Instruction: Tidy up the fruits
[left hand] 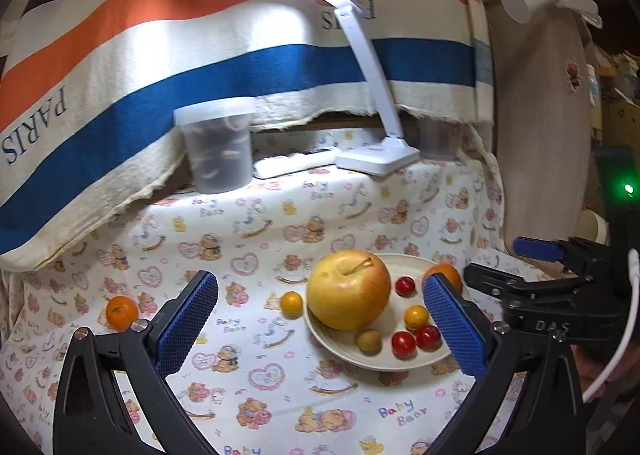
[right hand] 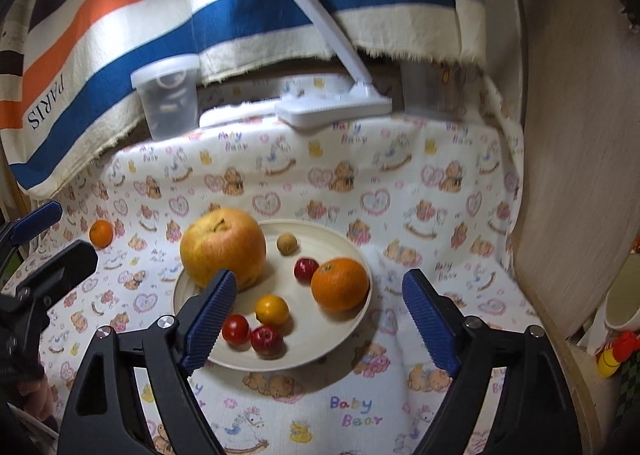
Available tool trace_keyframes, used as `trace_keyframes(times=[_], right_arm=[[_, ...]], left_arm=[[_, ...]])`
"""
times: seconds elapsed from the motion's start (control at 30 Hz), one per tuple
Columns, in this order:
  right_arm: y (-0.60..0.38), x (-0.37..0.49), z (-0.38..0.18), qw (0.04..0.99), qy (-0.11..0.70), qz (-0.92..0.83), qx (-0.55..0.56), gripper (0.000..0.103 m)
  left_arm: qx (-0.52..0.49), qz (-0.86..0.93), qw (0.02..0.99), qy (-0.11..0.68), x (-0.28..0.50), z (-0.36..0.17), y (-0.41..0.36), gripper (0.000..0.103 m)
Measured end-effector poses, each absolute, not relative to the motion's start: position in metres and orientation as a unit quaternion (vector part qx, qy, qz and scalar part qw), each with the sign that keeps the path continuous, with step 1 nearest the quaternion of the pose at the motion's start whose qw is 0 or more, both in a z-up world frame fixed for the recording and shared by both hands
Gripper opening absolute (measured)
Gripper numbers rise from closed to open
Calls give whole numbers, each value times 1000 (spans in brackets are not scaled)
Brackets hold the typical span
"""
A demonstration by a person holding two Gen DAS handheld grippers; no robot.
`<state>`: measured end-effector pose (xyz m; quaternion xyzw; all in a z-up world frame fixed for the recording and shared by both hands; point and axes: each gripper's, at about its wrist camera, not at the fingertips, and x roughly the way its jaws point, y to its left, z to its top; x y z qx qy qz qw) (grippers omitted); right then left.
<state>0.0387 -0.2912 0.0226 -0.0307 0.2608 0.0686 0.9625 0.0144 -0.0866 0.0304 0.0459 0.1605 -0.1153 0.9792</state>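
Fruits: most already on the plate (right hand: 362, 255); two still out on the counter (right hand: 400, 159) cloth.
Apple (right hand: 223, 245): biggest, heaviest. Sits at plate's left edge, stem up. Firm, smooth skin, prob. slick. Take it across the widest part w/ tongs nearly full spread; bruises if squeezed hard or dropped.
Big orange (right hand: 340, 284): on plate's right side, near the rim. Firm, pebbly skin so better bite than the apple. Round, can roll; grab at the middle, not the top.
Small orange (left hand: 122, 312): alone on counter, well apart from plate, far left. Light, slightly soft; easy pick, gentle pinch at its middle.
Yellow round fruit, loose (left hand: 291, 303): on counter just beside plate's left rim, next to apple. Small, light, smooth; likely to squirt out if pinched off-centre.
Yellow round fruit, plated (right hand: 272, 309): mid plate, near the reds.
Red ones (right hand: 236, 329): three on plate, cherry-size, glossy. Thin skin, crush risk; lightest touch.
Brown one (right hand: 287, 243): smallest, dull skin, back of plate behind apple. Kind unclear.
Left tongs (left hand: 320, 329): spread wide, empty, above counter w/ apple betw. the pads in view, not touching.
Right tongs (right hand: 318, 323): spread, empty, over plate's near side.
Left to do (est.): the two loose fruits.
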Motion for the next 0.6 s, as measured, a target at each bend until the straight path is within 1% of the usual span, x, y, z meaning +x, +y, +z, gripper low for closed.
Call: trace_keyframes(times=[0.13, 0.23, 0.4, 0.6], right_arm=[[-289, 34, 25, 967, 243, 63, -37, 91], [-290, 34, 25, 968, 241, 61, -34, 91], [-291, 35, 22, 967, 247, 60, -31, 91], [-289, 35, 21, 967, 245, 61, -37, 91]], left_arm=[[44, -98, 981, 161, 17, 33, -79, 102], [34, -86, 982, 167, 21, 35, -71, 102], [-20, -90, 981, 168, 18, 47, -49, 102], [-34, -53, 986, 153, 17, 62, -25, 102]])
